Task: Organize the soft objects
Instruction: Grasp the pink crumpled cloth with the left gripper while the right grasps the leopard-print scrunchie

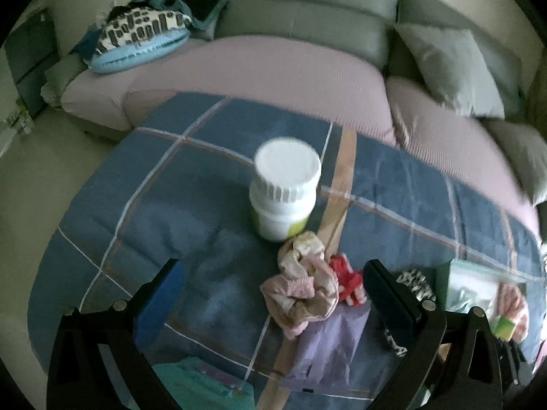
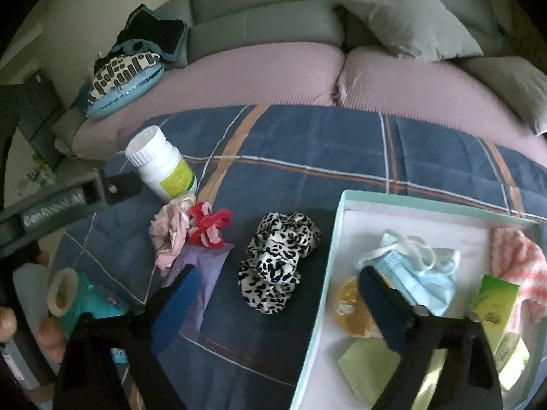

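My left gripper (image 1: 273,294) hangs open over the blue checked blanket (image 1: 171,205). A crumpled pink scrunchie (image 1: 301,287) lies between its fingers, untouched, with a red scrunchie (image 1: 347,283) just to its right and a purple packet (image 1: 324,348) under them. My right gripper (image 2: 278,290) is open too. A leopard-print scrunchie (image 2: 277,259) lies between its blue pads, and neither pad presses on it. To the right, a teal-rimmed box (image 2: 342,205) holds a blue face mask (image 2: 417,270) and a pink-and-white knitted cloth (image 2: 516,256).
A white pill bottle (image 1: 285,188) stands on the blanket just beyond the pink scrunchie. The box also holds an orange item (image 2: 348,300) and green packets (image 2: 369,365). A teal soft toy (image 2: 85,300) lies near a person's fingers (image 2: 51,335). Behind is a sofa (image 2: 273,65) with grey pillows (image 2: 407,20) and piled cushions (image 2: 123,75).
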The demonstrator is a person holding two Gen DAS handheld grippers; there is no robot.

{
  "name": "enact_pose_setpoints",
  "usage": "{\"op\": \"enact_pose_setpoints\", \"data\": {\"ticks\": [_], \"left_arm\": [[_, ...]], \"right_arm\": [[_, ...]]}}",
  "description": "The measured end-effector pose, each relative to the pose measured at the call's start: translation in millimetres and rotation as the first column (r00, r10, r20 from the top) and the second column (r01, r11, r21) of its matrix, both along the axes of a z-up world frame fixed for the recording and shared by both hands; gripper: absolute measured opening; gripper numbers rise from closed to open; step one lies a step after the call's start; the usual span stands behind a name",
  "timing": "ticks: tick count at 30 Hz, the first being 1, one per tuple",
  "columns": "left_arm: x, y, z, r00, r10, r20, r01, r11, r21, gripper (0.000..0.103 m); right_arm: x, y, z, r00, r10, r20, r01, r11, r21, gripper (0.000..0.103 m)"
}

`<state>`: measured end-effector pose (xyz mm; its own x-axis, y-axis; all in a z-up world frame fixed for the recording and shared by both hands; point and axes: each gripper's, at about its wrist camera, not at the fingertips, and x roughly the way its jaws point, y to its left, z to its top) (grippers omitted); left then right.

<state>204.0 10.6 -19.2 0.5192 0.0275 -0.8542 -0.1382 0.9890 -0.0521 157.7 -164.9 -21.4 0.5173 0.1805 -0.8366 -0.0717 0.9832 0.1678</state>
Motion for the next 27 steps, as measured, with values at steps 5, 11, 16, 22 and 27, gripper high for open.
{"op": "enact_pose_setpoints", "data": {"ticks": [5, 11, 16, 22, 27], "left_arm": [[7, -4, -16, 0.998, -0.009, -0.057, 0.007, 0.999, -0.033, 0.103], [13, -8, -22, 0.997, -0.014, -0.077, 0.013, 1.000, -0.019, 0.102], [19, -11, -28, 0.995, -0.021, -0.097, 0.018, 0.999, -0.032, 0.094], [26, -12, -42, 0.990, -0.022, -0.141, 0.016, 0.999, -0.044, 0.075], [31, -15, -50, 0.987, -0.030, -0.158, 0.019, 0.997, -0.069, 0.062]], "right_arm": [[6, 1, -10, 0.999, 0.009, -0.032, -0.008, 0.999, 0.032, 0.075], [9, 7, -14, 0.999, 0.033, -0.030, -0.032, 0.999, 0.034, 0.063], [13, 7, -24, 0.998, 0.036, -0.055, -0.034, 0.999, 0.043, 0.054], [16, 10, -31, 0.997, 0.038, -0.065, -0.036, 0.999, 0.037, 0.049], [16, 12, -33, 0.997, 0.043, -0.068, -0.042, 0.999, 0.015, 0.042]]}}
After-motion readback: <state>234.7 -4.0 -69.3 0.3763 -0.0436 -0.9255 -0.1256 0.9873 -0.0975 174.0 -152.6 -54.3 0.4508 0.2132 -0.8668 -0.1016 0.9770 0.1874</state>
